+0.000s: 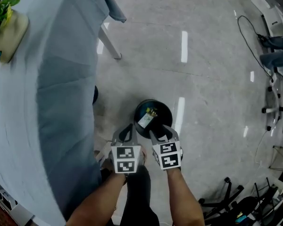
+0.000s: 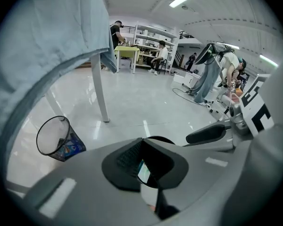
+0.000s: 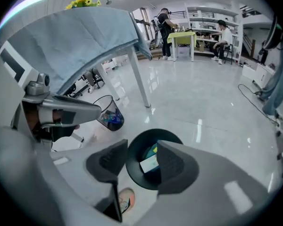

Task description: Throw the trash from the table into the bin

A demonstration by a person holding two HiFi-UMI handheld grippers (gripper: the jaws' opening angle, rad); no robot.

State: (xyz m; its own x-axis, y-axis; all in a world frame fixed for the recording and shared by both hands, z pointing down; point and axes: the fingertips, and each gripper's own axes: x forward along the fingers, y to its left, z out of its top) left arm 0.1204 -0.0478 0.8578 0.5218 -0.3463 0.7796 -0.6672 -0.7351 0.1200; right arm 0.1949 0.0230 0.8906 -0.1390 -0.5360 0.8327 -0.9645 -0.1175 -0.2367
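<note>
Both claws hang over the bin [image 1: 167,111] right now, side by side, pointing steeply down at it. The bin sits on the floor straight ahead of and below the tips, and through the right claw [image 3: 142,147] you look right down into its mouth. There's the trash: a white packet [image 3: 148,164] lying slantwise at the bottom, something yellow-green tucked beside it. So the packet is in the bin, not in either claw. The right claw is spread fairly wide, pads apart with only open air and the bin's dark rim between them; it touches nothing. The left claw [image 2: 142,142] looks pressed together at the tips, just a sliver of daylight behind them, and I see nothing pinched there. If more rubbish is to go in, the relation that matters is the tabletop [image 1: 28,102]: it lies off to the person's left and higher up, draped in blue-grey cloth, so the left claw [image 1: 128,128] is the nearer one, the right claw [image 1: 159,132] just beside it on the far side. On the stretch of cloth I can see there are only flowers [image 1: 0,4], no trash. A wire basket [image 2: 54,138] leans by the table leg, well apart from all this.
</note>
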